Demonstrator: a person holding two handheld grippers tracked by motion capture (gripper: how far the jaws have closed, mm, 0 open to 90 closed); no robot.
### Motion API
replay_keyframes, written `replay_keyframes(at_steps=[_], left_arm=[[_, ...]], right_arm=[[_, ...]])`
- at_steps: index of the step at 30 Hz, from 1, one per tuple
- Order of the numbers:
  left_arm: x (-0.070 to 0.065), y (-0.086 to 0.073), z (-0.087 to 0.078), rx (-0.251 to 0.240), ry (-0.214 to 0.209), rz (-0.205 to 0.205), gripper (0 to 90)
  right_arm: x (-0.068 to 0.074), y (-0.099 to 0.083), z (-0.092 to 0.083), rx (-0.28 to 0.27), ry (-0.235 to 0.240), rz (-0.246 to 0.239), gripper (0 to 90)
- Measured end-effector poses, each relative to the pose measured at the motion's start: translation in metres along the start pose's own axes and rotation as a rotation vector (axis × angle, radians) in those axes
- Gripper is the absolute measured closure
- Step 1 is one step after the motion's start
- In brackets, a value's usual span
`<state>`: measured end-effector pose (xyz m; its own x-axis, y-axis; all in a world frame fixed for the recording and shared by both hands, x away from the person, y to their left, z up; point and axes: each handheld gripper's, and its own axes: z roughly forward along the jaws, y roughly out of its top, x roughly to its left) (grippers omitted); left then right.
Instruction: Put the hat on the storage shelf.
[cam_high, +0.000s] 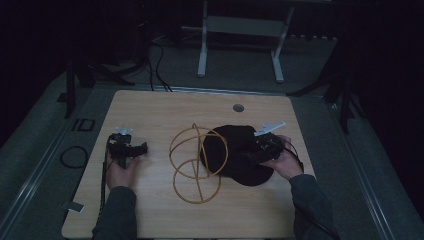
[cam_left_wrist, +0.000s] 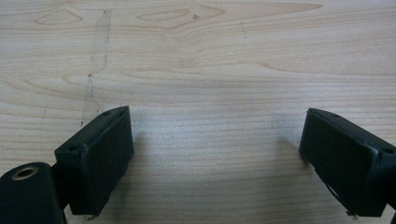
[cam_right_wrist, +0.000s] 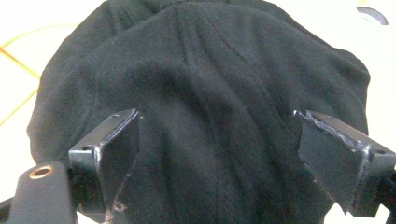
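A black cloth (cam_high: 235, 152) lies in a heap right of the table's middle. Beside and partly over it stands a yellow wire frame (cam_high: 197, 162) of looping hoops. My right gripper (cam_high: 252, 154) rests on the cloth's right part, open; in the right gripper view the black cloth (cam_right_wrist: 210, 93) spreads between and beyond its jaws (cam_right_wrist: 217, 158). My left gripper (cam_high: 140, 149) lies at the table's left, well apart from the frame, and is open over bare wood (cam_left_wrist: 215, 154), nothing between its fingers.
The light wooden table (cam_high: 150, 110) has a round cable hole (cam_high: 238, 107) at the back. A white desk frame (cam_high: 240, 45) stands on the floor behind. A coil of black cable (cam_high: 74, 156) lies on the floor at left.
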<state>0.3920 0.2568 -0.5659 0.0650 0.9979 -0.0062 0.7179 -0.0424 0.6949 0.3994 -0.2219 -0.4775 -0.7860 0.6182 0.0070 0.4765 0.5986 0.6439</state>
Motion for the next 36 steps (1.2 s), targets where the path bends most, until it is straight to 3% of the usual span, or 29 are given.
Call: replay_keyframes(at_steps=[16, 21, 25, 26, 28, 36], left_arm=[[0.0, 0.0, 0.0, 0.0, 0.0, 0.0, 9.5], [0.0, 0.0, 0.0, 0.0, 0.0, 0.0, 9.5], [0.0, 0.0, 0.0, 0.0, 0.0, 0.0, 9.5], [0.0, 0.0, 0.0, 0.0, 0.0, 0.0, 9.5], [0.0, 0.0, 0.0, 0.0, 0.0, 0.0, 9.5], [0.0, 0.0, 0.0, 0.0, 0.0, 0.0, 9.5]], right_arm=[[0.0, 0.013, 0.016, 0.047, 0.03, -0.019, 13.4], [0.002, 0.014, 0.024, 0.082, 0.044, -0.036, 17.3], [0.004, 0.014, 0.025, 0.091, 0.058, -0.046, 27.8], [0.006, 0.015, 0.025, 0.104, 0.03, -0.058, 41.9], [0.004, 0.016, 0.024, 0.111, 0.019, -0.049, 55.2], [0.004, 0.014, 0.024, 0.142, 0.046, -0.067, 83.6]])
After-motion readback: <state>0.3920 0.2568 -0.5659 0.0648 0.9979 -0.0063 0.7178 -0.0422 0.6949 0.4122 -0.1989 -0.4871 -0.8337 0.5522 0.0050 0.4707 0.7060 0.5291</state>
